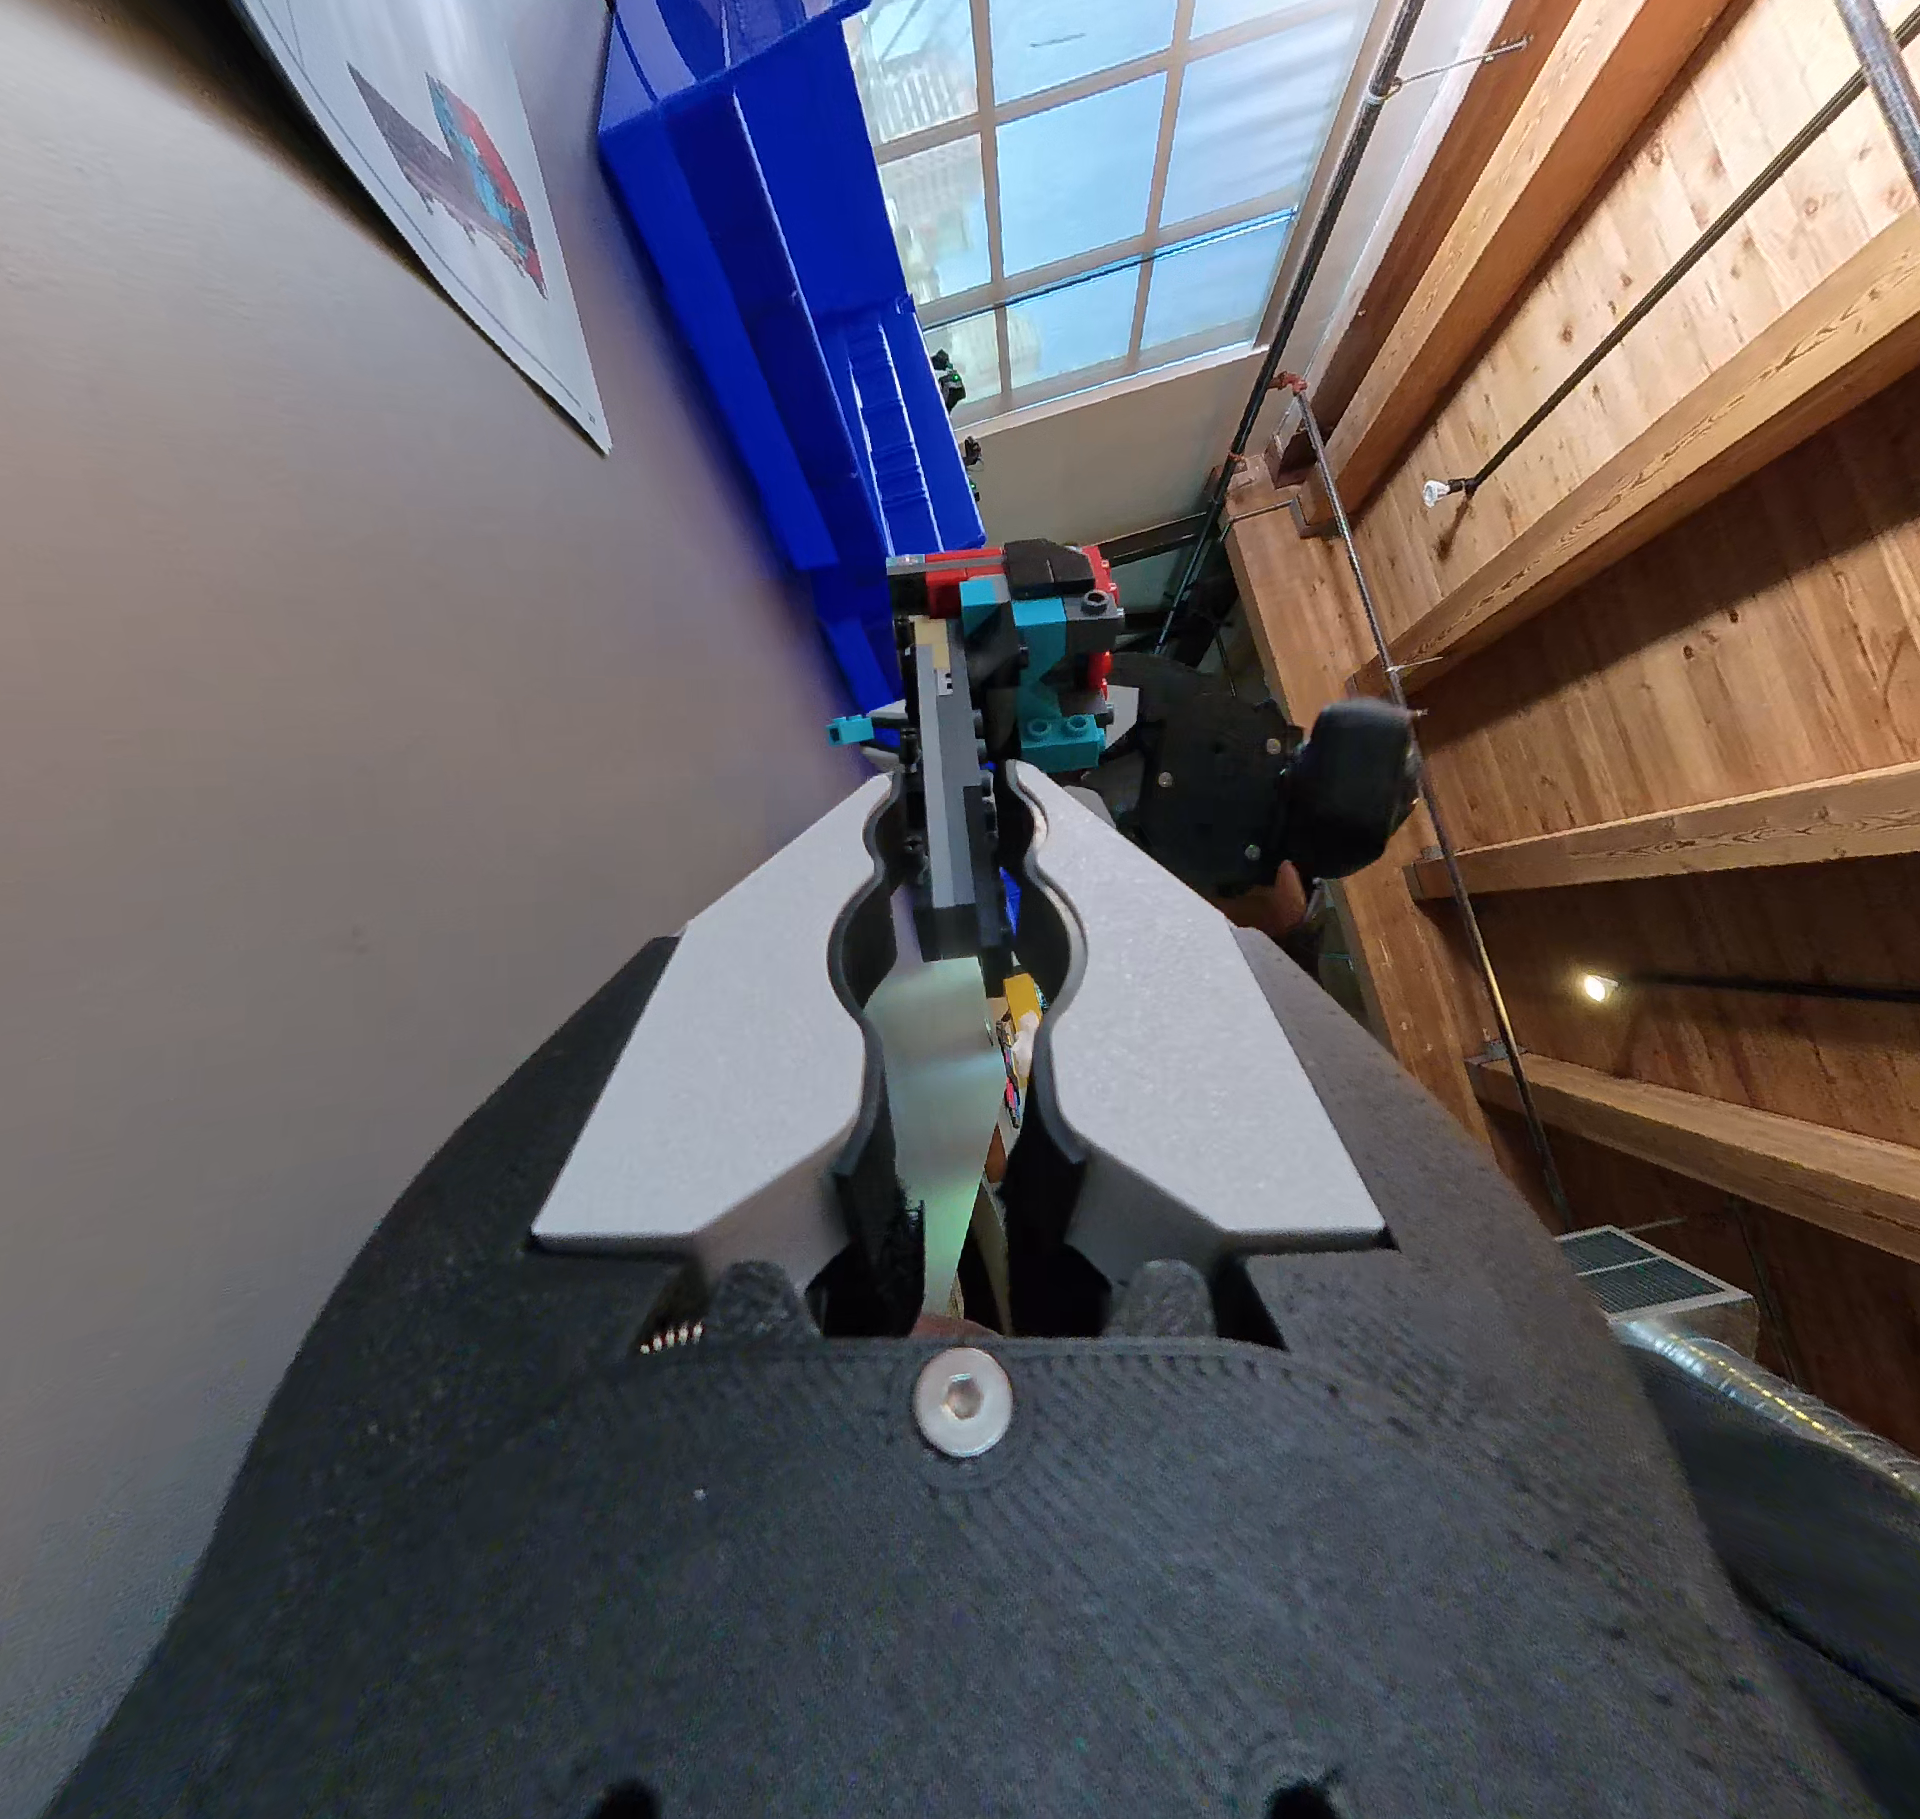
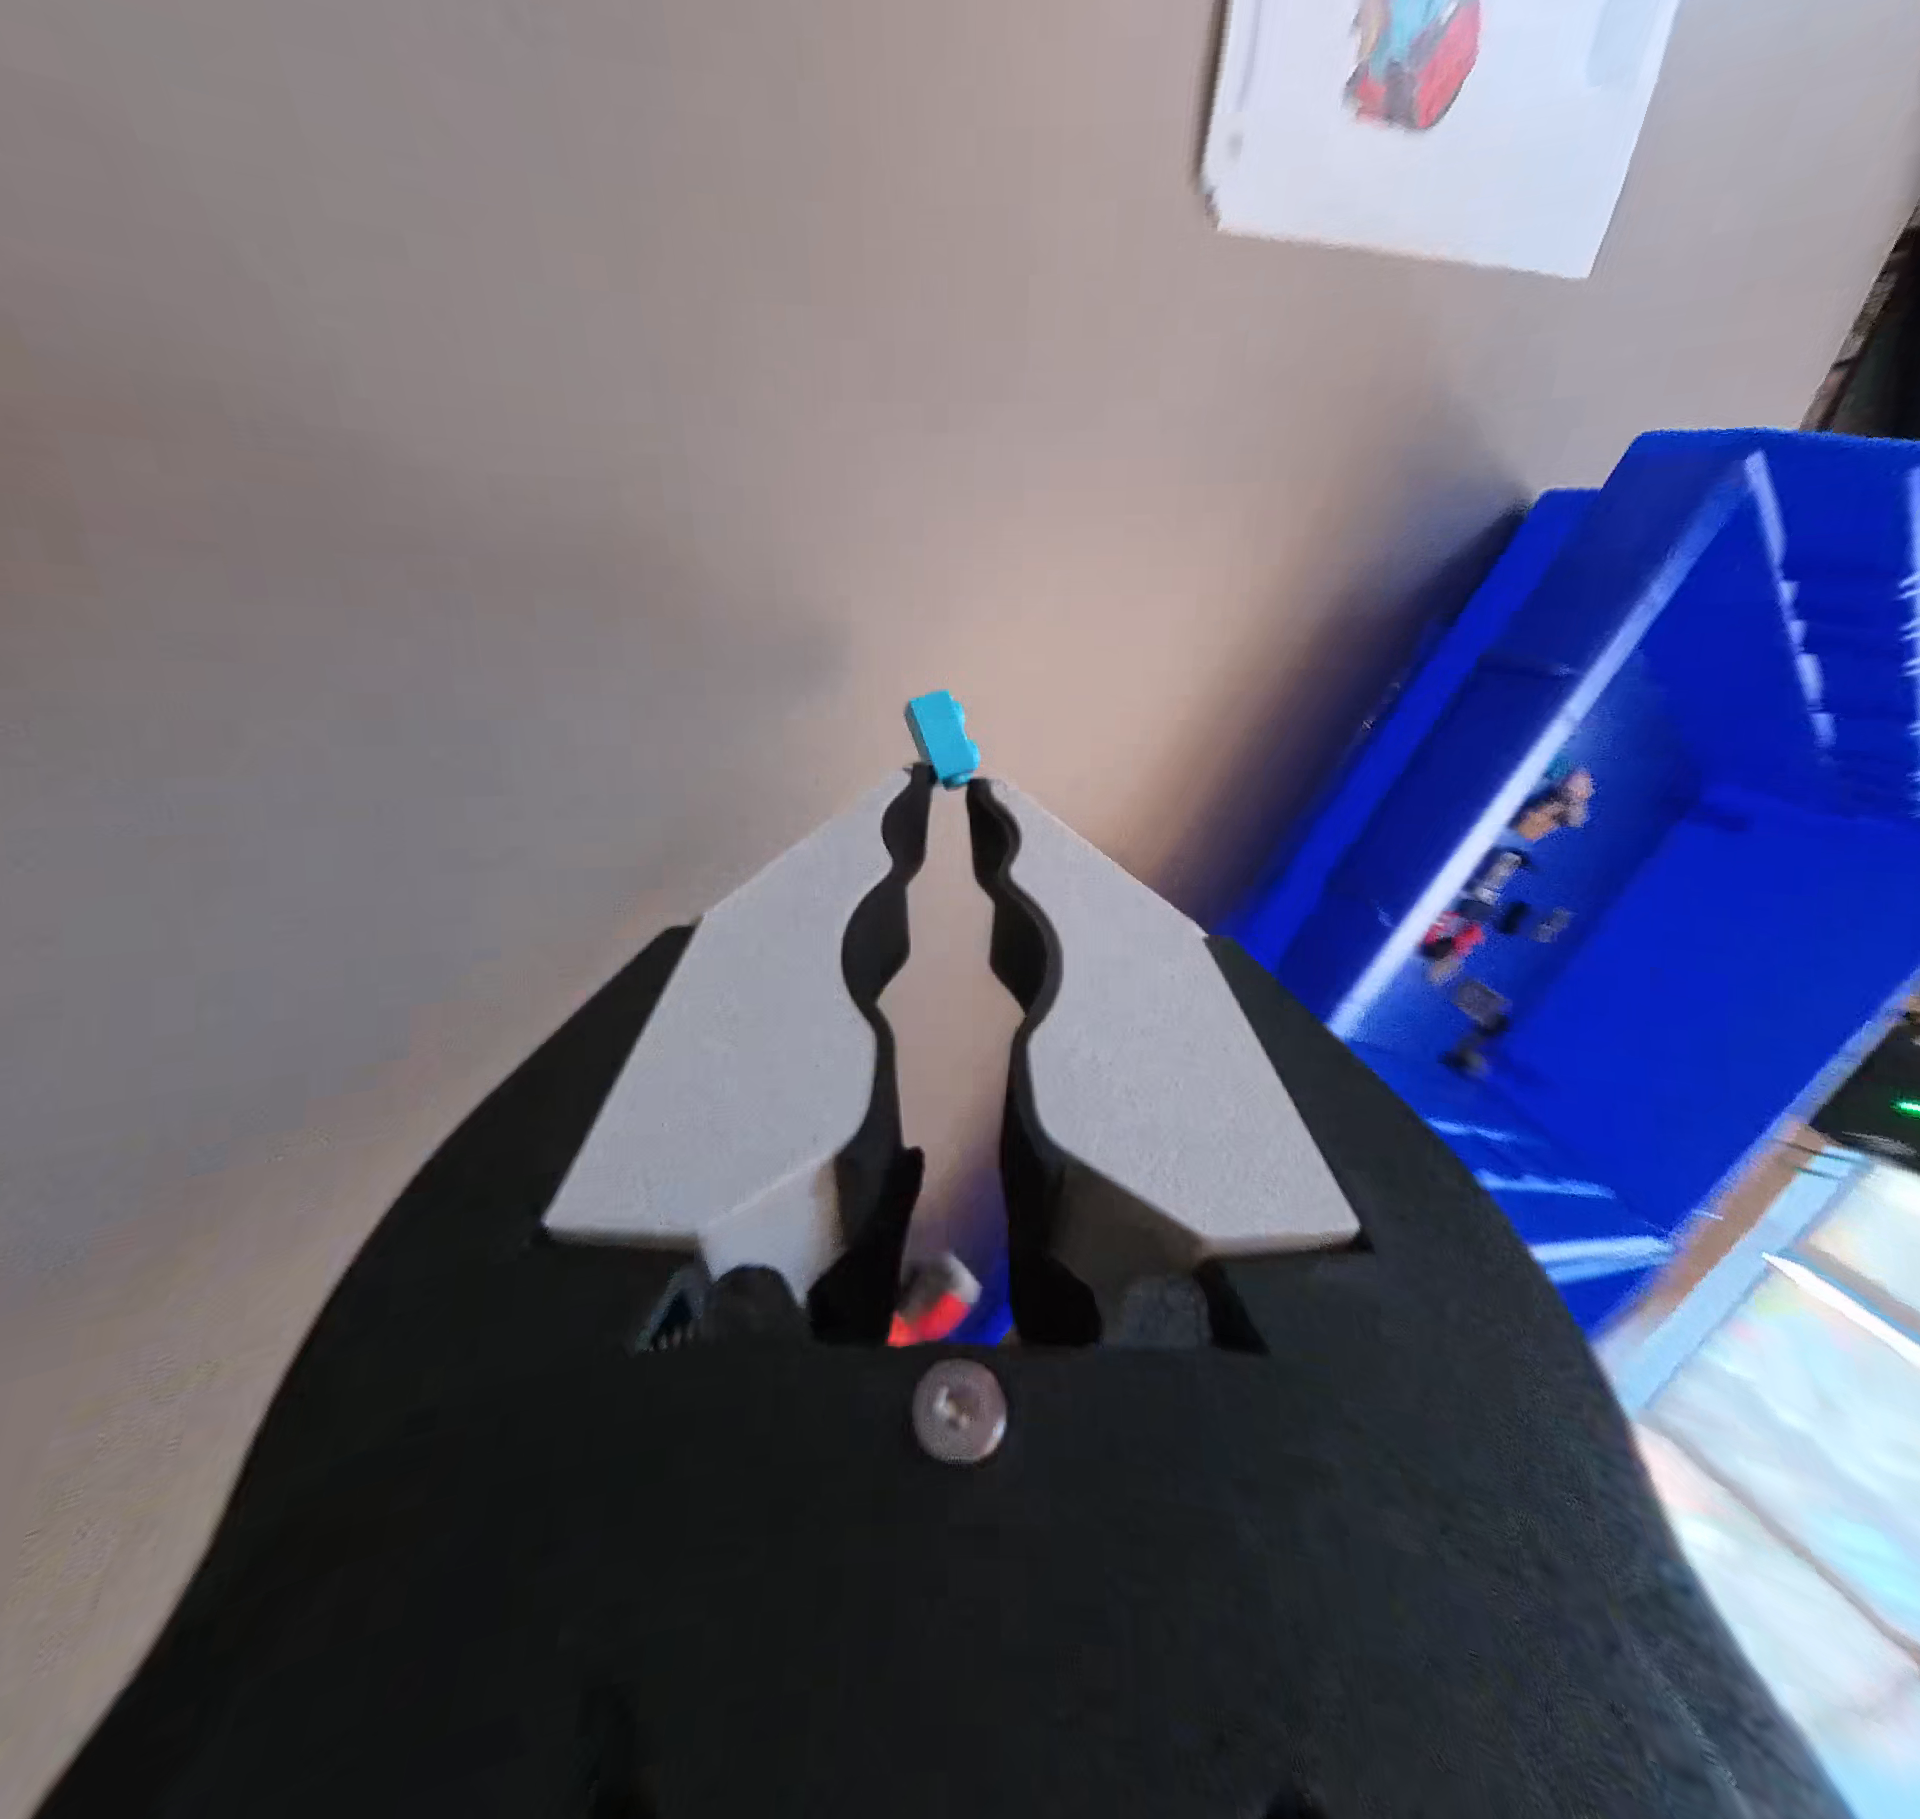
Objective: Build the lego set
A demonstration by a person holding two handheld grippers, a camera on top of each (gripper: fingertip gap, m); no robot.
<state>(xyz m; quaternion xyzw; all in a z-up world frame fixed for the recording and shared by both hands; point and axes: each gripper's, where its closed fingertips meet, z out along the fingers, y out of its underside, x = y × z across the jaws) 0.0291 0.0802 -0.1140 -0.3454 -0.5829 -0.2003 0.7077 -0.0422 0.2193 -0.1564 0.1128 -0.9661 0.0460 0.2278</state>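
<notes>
— While a half-built model (image 1: 997,668) of grey, black, red and teal bricks is held aloft, how is it gripped?

— It is clamped by its grey plate between the fingers of the left tool (image 1: 948,782), which are closed tight on it.

— And the right tool (image 2: 940,782)?

— A small teal brick (image 2: 943,739) is pinched at its very tips, the fingers nearly closed, above the desk (image 2: 416,419).

— How much is judged done?

— Several layers are seen joined already. More loose parts are seen in the blue bin (image 2: 1662,834), so much is thought to be left. The teal brick is not yet fitted, and the printed sheet (image 2: 1455,76) can be consulted.
</notes>
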